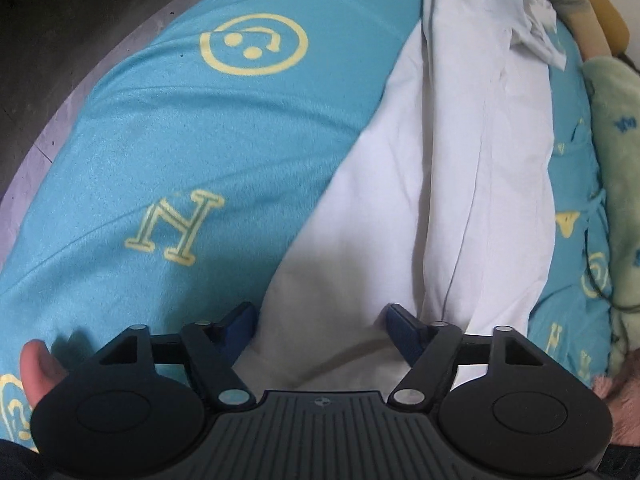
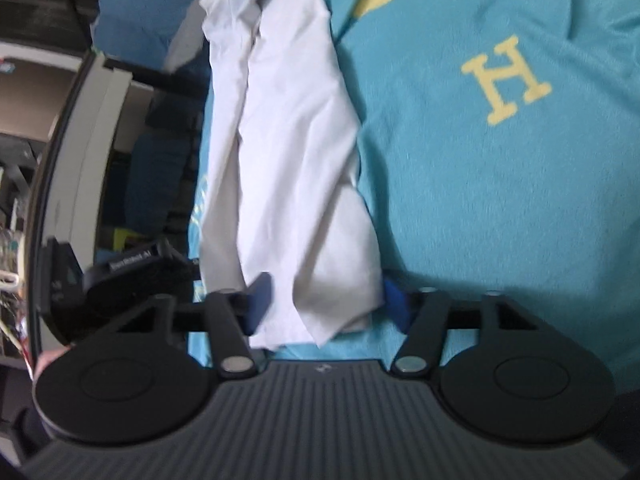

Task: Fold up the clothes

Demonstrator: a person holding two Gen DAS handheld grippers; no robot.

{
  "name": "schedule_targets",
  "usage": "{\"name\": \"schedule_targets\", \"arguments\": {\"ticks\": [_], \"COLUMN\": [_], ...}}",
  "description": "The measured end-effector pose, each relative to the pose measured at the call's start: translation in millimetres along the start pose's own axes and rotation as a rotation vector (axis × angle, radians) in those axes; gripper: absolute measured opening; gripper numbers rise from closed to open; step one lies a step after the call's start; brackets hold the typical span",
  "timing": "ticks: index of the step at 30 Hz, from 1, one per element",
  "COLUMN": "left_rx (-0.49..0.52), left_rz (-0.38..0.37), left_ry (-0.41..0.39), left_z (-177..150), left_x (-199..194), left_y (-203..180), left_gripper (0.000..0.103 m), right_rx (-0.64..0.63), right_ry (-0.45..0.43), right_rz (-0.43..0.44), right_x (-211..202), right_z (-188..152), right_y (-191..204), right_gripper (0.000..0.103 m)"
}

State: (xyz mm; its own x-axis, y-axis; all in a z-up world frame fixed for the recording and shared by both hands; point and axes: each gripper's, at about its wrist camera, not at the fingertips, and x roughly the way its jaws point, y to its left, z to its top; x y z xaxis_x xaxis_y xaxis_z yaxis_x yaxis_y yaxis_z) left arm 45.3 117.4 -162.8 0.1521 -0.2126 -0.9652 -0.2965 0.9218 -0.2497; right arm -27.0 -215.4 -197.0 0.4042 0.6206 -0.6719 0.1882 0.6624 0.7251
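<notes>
A white garment [image 1: 460, 184] lies lengthwise on a teal blanket [image 1: 192, 140] with yellow letters and smiley faces. It also shows in the right wrist view [image 2: 296, 152], folded into a long strip. My left gripper [image 1: 320, 328] is open, its blue pads either side of the garment's near end. My right gripper [image 2: 326, 300] is open too, its pads straddling the near corner of the garment, with cloth between them.
A green blanket [image 1: 616, 168] lies at the right edge of the bed. The floor [image 1: 60, 40] shows beyond the bed's left edge. In the right wrist view, furniture and blue cushions [image 2: 136, 20] stand to the left of the bed.
</notes>
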Motion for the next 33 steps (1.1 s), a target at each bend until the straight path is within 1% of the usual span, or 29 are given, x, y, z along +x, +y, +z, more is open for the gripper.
{"name": "schedule_targets", "arguments": {"ticks": [1, 2, 3, 4, 5, 7, 9, 11, 14, 15, 18, 22, 26, 28, 30, 33], "left_rx": [0.015, 0.030, 0.040, 0.039, 0.028, 0.006, -0.025, -0.050, -0.097, -0.102, -0.117, -0.137, -0.156, -0.166, -0.175, -0.165], "left_rz": [0.004, 0.007, 0.013, 0.014, 0.006, -0.010, -0.086, -0.193, -0.362, -0.382, -0.441, -0.519, -0.597, -0.637, -0.675, -0.650], "left_ry": [0.009, 0.014, 0.023, 0.030, 0.025, 0.014, -0.019, -0.060, -0.130, -0.133, -0.142, -0.153, -0.165, -0.171, -0.177, -0.193], "left_z": [-3.8, -8.1, -12.1, -15.1, -16.7, -19.9, -23.9, -28.0, -33.8, -40.6, -61.1, -88.5, -115.9, -129.6, -142.9, -121.3], "left_x": [-1.1, -2.5, -4.1, -6.3, -11.5, -22.0, -42.1, -67.8, -107.8, -110.2, -117.3, -126.8, -136.3, -141.1, -145.7, -140.9], "left_y": [-2.1, -3.6, -4.6, -4.4, -2.8, 0.4, 5.8, 10.8, 16.6, 18.4, 23.9, 31.2, 38.5, 42.1, 45.6, 31.2], "left_gripper": [0.062, 0.052, 0.038, 0.027, 0.007, 0.005, 0.004, 0.004, 0.004, 0.004, 0.004, 0.004, 0.004, 0.004, 0.004, 0.004], "right_rx": [-0.010, -0.034, -0.056, -0.078, -0.099, -0.108, -0.121, -0.139, -0.164, -0.174, -0.211, -0.236, -0.258, -0.246, -0.220, -0.194], "right_ry": [0.013, 0.021, 0.025, 0.028, 0.030, 0.009, -0.025, -0.071, -0.176, -0.222, -0.311, -0.389, -0.395, -0.388, -0.383, -0.389], "right_rz": [-0.004, -0.018, -0.042, -0.065, -0.087, -0.082, -0.068, -0.045, -0.001, 0.008, 0.033, 0.065, 0.061, 0.054, 0.051, 0.032], "right_x": [2.0, 4.2, 4.5, 4.9, 5.0, -3.5, -18.8, -40.4, -87.3, -105.0, -148.6, -191.3, -209.9, -213.3, -216.5, -216.2], "right_z": [-1.5, -2.8, -3.4, -4.1, -4.7, -1.8, 2.6, 8.2, 18.9, 20.5, 18.1, -2.6, -43.1, -64.8, -78.8, -75.3], "right_y": [1.6, 5.3, 9.0, 12.6, 16.2, 21.3, 28.8, 38.4, 56.8, 62.9, 81.1, 84.5, 71.8, 59.0, 44.4, 40.1], "right_gripper": [0.046, 0.042, 0.032, 0.019, 0.013, 0.009, 0.009, 0.008, 0.008, 0.008, 0.007, 0.007, 0.007, 0.007, 0.007, 0.007]}}
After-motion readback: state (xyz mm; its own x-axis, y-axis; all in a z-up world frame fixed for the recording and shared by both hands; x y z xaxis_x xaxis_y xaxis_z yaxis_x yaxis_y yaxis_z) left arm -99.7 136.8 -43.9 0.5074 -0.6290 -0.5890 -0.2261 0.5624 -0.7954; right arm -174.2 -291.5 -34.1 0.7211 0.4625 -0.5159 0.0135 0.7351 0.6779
